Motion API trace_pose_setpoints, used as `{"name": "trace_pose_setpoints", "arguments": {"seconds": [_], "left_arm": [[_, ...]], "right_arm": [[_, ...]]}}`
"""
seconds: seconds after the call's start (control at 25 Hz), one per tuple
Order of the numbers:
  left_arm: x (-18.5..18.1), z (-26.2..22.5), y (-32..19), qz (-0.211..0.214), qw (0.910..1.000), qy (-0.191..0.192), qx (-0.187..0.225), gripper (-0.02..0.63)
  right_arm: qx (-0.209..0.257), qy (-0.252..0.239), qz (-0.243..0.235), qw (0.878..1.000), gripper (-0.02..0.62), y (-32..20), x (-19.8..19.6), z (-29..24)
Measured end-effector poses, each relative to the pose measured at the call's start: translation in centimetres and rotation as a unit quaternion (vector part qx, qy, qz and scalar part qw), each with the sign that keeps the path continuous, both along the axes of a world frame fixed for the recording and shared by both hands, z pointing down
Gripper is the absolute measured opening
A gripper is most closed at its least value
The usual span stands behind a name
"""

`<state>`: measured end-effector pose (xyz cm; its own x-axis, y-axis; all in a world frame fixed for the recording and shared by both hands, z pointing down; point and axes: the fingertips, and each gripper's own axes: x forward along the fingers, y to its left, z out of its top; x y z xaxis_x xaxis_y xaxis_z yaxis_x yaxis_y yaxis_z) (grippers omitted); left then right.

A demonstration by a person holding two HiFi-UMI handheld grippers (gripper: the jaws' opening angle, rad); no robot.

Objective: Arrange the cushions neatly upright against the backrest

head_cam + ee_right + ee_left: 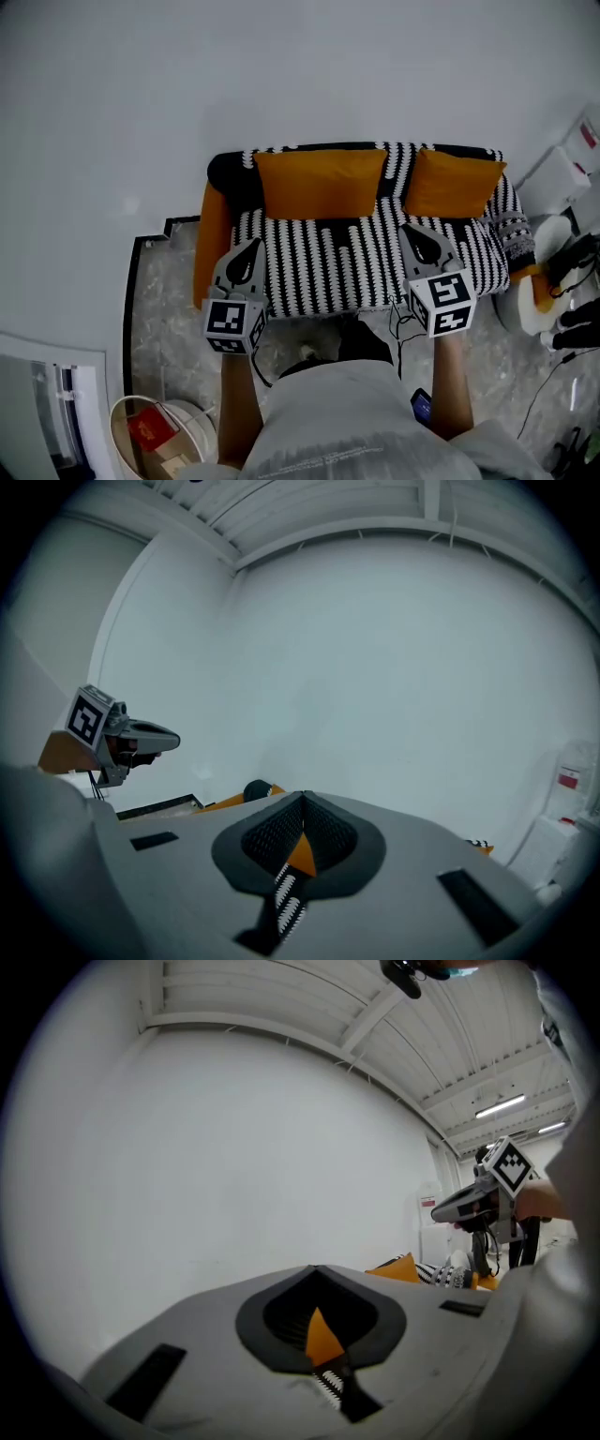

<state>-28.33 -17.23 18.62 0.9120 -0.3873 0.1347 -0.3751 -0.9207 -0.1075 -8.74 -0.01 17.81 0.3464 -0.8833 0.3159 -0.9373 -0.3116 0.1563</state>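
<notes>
Two orange cushions stand upright against the backrest of a black-and-white striped sofa (366, 267): the wider left cushion (321, 183) and the smaller right cushion (452, 185). My left gripper (251, 246) hovers over the seat's front left corner, shut and empty. Over the front right of the seat, my right gripper (419, 232) is also shut with nothing in it. Both point level toward the white wall. In the left gripper view my left gripper's (314, 1269) jaws meet; the right gripper (450, 1208) shows beyond. The right gripper view shows my right gripper (302, 794) shut and the left gripper (159, 735) at left.
The sofa has an orange left side (212, 239) and a dark bolster (230, 178) in its back left corner. A patterned roll (514, 234) lies at its right end. White containers and cables (562, 244) crowd the right; a bucket (155, 431) stands at lower left.
</notes>
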Motion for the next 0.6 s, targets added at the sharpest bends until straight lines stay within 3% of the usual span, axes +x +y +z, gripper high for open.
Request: {"name": "trace_pose_setpoints", "arguments": {"seconds": [0.24, 0.6], "left_arm": [[-0.9, -1.4, 1.0, 0.004, 0.9999, 0.011, -0.002, 0.015], [-1.4, -1.5, 2.6, 0.025, 0.9996, -0.007, 0.012, 0.017]], "right_arm": [[0.008, 0.006, -0.025, 1.000, 0.003, 0.0, -2.4, -1.6], [0.002, 0.010, -0.030, 0.999, 0.003, -0.5, -3.6, -1.3]]}}
